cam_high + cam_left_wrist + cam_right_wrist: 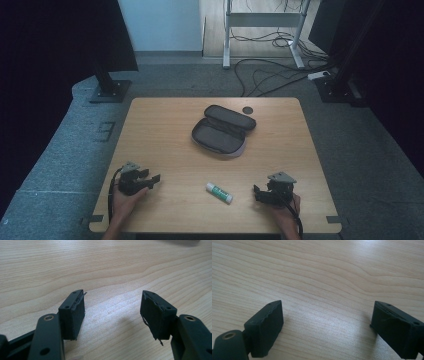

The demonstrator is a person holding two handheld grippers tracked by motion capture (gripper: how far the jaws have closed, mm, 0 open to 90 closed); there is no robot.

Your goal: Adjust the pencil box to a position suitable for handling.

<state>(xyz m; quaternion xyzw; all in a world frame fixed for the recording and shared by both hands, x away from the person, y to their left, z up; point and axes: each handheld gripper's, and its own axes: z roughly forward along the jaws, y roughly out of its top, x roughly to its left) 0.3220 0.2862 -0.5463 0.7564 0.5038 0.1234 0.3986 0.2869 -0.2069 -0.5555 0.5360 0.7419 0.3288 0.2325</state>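
White with a green cap, the glue stick (219, 193) lies slantwise between both wide-open, empty grippers, slightly nearer the right gripper (263, 194) than the left gripper (152, 180).

We see a counter (165, 150) of pale wood-look laminate, smooth, with fine grain lines and a soft sheen where light falls. The case (222, 131) in the middle looks like dark cloth, matt, with a grey fabric lining. The glue stick (219, 193) near us looks like smooth white plastic with a green label. The left hand-held gripper (112, 312) and the right hand-held gripper (325, 325) look like matt black plastic; their pads seem rubbery, rough and frayed at the edges. The floor (360, 145) is grey, coarse carpet.
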